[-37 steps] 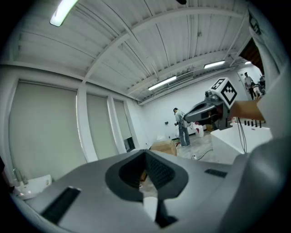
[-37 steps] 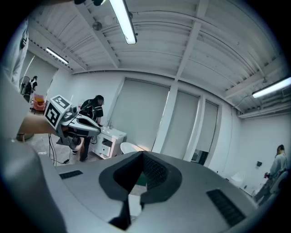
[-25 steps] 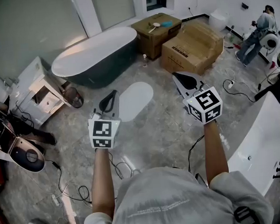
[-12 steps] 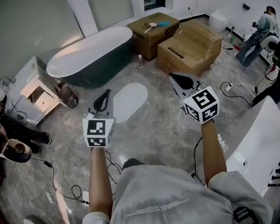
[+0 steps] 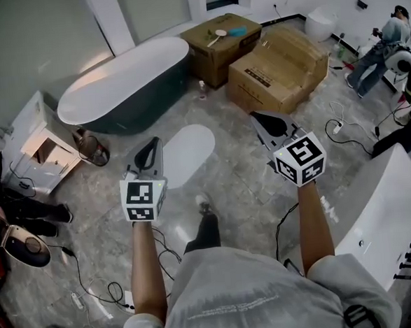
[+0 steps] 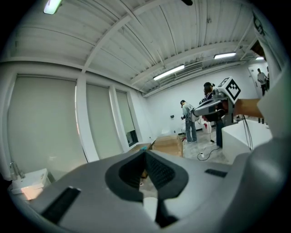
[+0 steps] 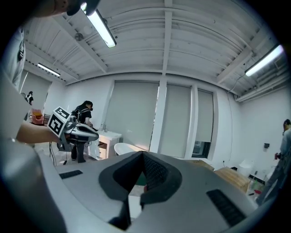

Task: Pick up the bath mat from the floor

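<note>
A step forward: a shoe (image 5: 203,205) and leg have swung in under the arms and both tongs have ridden ahead with the walk, so the approach is on, no reach yet. The left gripper (image 5: 155,141) has its jaws pressed together on nothing; the right gripper (image 5: 255,114) is likewise closed and empty. Out on the grey floor (image 5: 242,185), between their tips, lies the white oval bath mat (image 5: 187,152), untouched. Beyond it the bathtub (image 5: 138,108) looks empty. The near cardboard box (image 5: 280,70) is shut; the far box (image 5: 221,43) carries a pale scoop and something blue on its lid.
</note>
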Action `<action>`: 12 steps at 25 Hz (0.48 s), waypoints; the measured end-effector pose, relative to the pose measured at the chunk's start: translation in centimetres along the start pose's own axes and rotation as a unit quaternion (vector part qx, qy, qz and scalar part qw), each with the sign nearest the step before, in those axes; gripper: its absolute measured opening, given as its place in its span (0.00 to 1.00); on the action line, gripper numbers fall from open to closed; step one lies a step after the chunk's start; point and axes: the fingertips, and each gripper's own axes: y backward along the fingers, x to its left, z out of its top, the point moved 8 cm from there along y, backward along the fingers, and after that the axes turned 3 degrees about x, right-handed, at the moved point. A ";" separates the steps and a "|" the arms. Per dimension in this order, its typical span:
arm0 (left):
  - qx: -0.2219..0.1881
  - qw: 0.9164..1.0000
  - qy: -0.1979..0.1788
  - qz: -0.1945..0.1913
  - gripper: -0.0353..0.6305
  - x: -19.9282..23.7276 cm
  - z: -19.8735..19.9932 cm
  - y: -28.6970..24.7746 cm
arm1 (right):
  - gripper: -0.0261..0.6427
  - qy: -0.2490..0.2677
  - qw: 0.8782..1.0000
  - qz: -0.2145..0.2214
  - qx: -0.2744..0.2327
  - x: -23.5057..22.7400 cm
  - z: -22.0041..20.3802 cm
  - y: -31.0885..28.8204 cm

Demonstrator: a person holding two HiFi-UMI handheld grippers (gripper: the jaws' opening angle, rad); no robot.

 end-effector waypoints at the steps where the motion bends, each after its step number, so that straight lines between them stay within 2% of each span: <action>1: 0.000 1.000 -0.001 0.001 0.08 0.9 -0.2 -1.6 | 0.06 -0.001 1.000 -0.001 0.005 -1.0 -0.1 -1.3; 4: 0.000 1.000 0.003 0.004 0.08 4.5 -0.1 -6.7 | 0.06 -0.009 1.000 0.003 0.015 -4.0 0.7 -6.2; 7: 0.000 1.000 0.007 -0.010 0.08 7.6 0.5 -11.2 | 0.06 -0.015 1.000 0.002 0.011 -6.9 2.5 -10.7; 12: 0.001 1.000 0.012 -0.015 0.08 12.4 0.7 -17.9 | 0.06 -0.004 1.000 -0.004 0.002 -10.5 4.4 -17.8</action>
